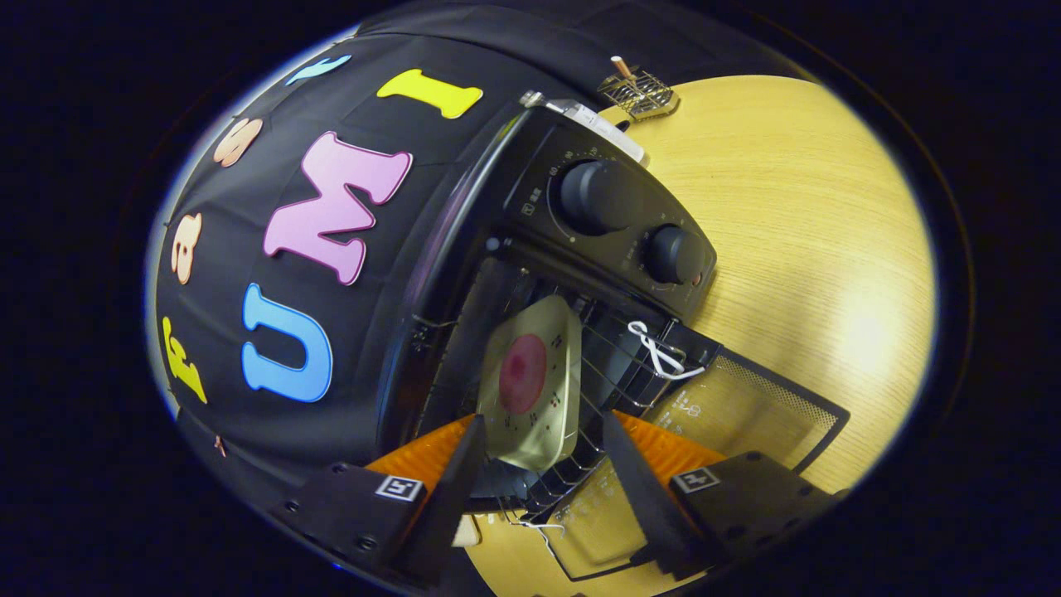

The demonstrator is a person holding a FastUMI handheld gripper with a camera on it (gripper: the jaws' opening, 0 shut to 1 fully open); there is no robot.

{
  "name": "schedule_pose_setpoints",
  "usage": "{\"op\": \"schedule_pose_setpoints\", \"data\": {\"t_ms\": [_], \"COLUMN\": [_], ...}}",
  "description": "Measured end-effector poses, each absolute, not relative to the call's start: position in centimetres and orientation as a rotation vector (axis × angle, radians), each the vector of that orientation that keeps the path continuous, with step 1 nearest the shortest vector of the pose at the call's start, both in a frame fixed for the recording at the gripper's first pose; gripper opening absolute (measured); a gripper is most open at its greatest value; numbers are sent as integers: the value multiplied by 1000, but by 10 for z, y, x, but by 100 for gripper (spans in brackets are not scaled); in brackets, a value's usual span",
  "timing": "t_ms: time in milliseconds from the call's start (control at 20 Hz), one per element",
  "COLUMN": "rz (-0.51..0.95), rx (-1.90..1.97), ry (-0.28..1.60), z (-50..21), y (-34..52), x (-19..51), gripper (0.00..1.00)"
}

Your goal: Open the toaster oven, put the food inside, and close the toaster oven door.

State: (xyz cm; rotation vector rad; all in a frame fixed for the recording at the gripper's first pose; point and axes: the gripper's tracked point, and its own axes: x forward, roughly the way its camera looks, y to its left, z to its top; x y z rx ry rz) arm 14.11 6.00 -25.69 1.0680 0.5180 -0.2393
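Observation:
The black toaster oven [530, 191] stands on the wooden table with its glass door [746, 406] folded down flat toward me. Inside, on the wire rack [617, 369], lies a pale plate [543, 332] carrying a round pink-red piece of food [522, 373]. My gripper [544, 419] is at the oven's mouth, open, with its fingers on either side of the plate's near edge. The left finger is close against the plate's rim, and a gap shows between the rim and the right finger. The view is tilted, so the oven appears rolled to one side.
Two dark knobs [593, 195] [673, 253] sit on the oven's control panel beside the cavity. A white cord loop [659, 352] hangs at the door's hinge side. A small wire grid with a wooden handle [638, 91] lies on the table [796, 207] beyond the oven.

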Motion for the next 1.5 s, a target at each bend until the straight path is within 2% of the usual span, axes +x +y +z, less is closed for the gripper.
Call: {"op": "schedule_pose_setpoints", "data": {"t_ms": [50, 150, 650, 1050, 1500], "rz": [-247, -241, -29, -4, -22], "rx": [1046, 992, 456, 198, -73], "ry": [527, 522, 630, 788, 906], "z": [-256, -245, -218, -282, -350], "y": [63, 65, 82, 74, 68], "x": [134, 119, 36, -16, -1], "gripper": [99, 99, 99, 99, 100]}}
